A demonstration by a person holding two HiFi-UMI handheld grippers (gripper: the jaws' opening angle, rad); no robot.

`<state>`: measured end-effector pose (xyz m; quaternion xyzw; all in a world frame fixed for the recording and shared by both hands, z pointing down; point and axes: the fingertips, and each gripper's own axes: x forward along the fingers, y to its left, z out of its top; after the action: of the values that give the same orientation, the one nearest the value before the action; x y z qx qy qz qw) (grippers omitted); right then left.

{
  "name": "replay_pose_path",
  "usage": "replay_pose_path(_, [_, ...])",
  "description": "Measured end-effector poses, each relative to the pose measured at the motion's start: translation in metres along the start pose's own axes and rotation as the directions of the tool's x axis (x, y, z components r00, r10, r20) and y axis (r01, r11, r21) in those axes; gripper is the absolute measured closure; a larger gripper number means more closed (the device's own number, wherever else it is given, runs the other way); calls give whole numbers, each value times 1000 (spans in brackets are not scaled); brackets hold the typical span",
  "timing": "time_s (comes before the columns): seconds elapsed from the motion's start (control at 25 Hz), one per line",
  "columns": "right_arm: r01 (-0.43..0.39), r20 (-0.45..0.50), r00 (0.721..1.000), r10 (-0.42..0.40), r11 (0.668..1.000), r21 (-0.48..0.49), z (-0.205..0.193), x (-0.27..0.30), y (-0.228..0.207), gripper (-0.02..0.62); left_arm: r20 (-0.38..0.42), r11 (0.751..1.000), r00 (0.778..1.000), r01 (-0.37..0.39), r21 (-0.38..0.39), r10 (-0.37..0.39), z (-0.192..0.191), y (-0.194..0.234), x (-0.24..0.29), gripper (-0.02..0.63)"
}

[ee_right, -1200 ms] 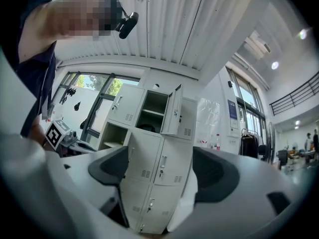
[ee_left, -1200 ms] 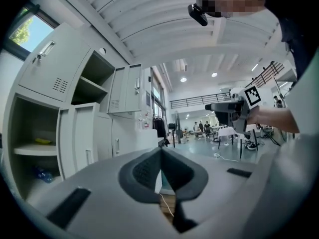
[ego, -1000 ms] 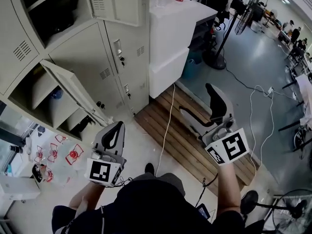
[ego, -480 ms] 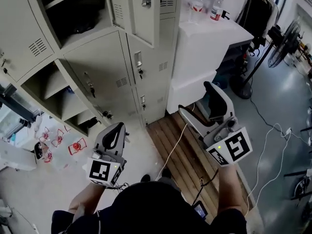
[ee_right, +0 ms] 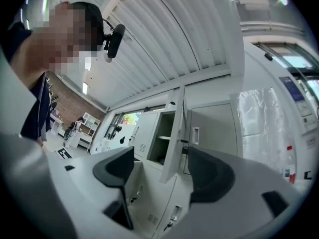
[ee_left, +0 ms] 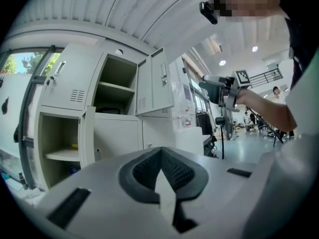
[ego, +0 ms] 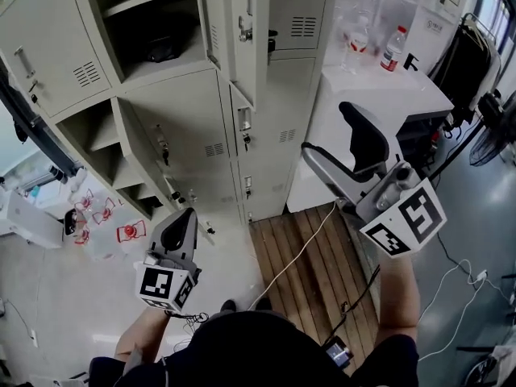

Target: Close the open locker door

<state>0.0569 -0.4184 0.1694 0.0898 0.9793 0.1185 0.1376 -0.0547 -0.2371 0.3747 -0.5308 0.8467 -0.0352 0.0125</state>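
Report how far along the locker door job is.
Done: nothing yet; the upper locker door hangs open, and a lower door too. In hand: the right hand-held gripper is raised toward the upper door, jaws closing with nothing between them; the left hand-held gripper is shut and low. Left: reach the door and push it closed.

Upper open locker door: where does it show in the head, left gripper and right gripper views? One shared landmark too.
Head view: upper locker door at top centre, seen edge-on.
Left gripper view: just left of centre, upper half.
Right gripper view: near centre, leaning in the picture.
Shared landmark: the shelved open compartment, directly left of the door in all three.
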Motion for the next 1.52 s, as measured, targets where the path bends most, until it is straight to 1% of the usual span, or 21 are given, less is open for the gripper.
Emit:
replay_pose_path(0.12, [-31,24,999,31,1000,-6,13,15,-13,285,0,1000,1000,-28,12,28,6,1,-1,604])
replay_pose_path(0.24, [-51,57,997,52,999,-17,26,31,-24,293,8,999,999,-35,26,35,17,3,0,604])
replay_pose_path(0.32, [-60,72,996,62,998,-26,34,42,-29,298,12,999,1000,-23,36,23,26,3,2,604])
replay_pose_path(0.56, [-70,89,993,74,997,-43,43,74,-37,314,26,997,998,51,53,-52,48,3,16,604])
replay_pose_path(0.72, [-75,106,991,79,996,-41,54,90,-49,324,37,996,997,61,64,-63,58,5,22,604])
replay_pose_path(0.84, [-92,111,989,93,996,-21,60,100,-58,324,46,997,997,56,58,-59,61,8,23,604])
replay_pose_path(0.96, [-115,122,986,111,993,24,63,111,-66,327,48,998,998,42,46,-44,61,12,21,604])
replay_pose_path(1.24, [-151,123,982,144,987,54,64,140,-77,343,65,999,998,-4,38,2,64,26,15,603])
replay_pose_path(1.36, [-186,116,977,177,980,74,62,150,-76,358,68,999,998,-14,31,11,63,30,15,604])
replay_pose_path(1.4, [-202,117,974,192,976,80,63,152,-75,354,68,999,998,-15,29,13,63,31,15,604])
replay_pose_path(1.52, [-257,122,962,245,962,96,65,156,-71,357,72,999,997,-19,26,17,63,33,17,604])
